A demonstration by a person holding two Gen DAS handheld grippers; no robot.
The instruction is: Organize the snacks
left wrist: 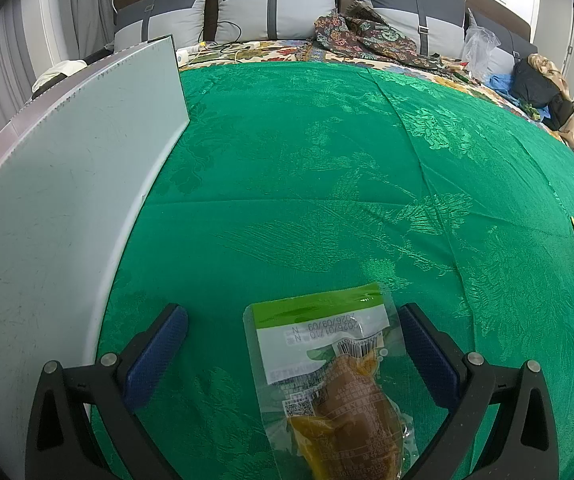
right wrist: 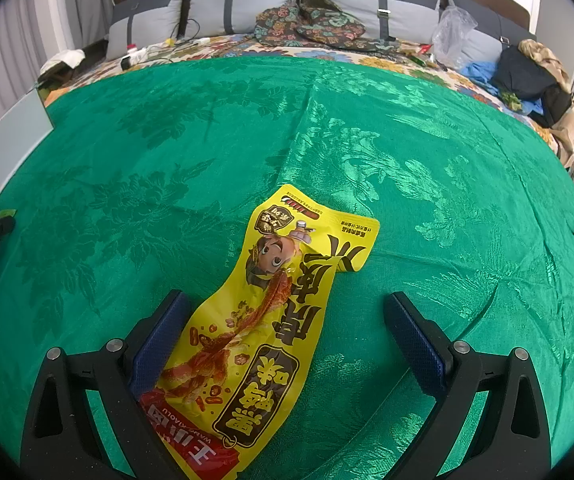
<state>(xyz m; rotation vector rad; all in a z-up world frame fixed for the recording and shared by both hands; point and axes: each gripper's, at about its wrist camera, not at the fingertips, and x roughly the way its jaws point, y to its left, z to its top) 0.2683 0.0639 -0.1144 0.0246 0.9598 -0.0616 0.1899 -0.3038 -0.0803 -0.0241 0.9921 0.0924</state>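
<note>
A grey board (left wrist: 67,184) lies at the far left on the green cloth (left wrist: 327,168) covering the bed. The left tool (left wrist: 293,344) is released, jaws spread around a clear snack packet with a green header (left wrist: 327,372), near its right pad. The right tool (right wrist: 285,332) is released around a yellow snack packet (right wrist: 271,320) that touches its left pad.

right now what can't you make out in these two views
- Clear snack packet, left wrist view: its near end is cut off by the bottom edge; the small print is unreadable.
- Yellow snack packet, right wrist view: its red near end runs off the bottom edge, and the left finger of the right claw covers its side.
- Pale board, left wrist view: cut off at the left edge.
</note>
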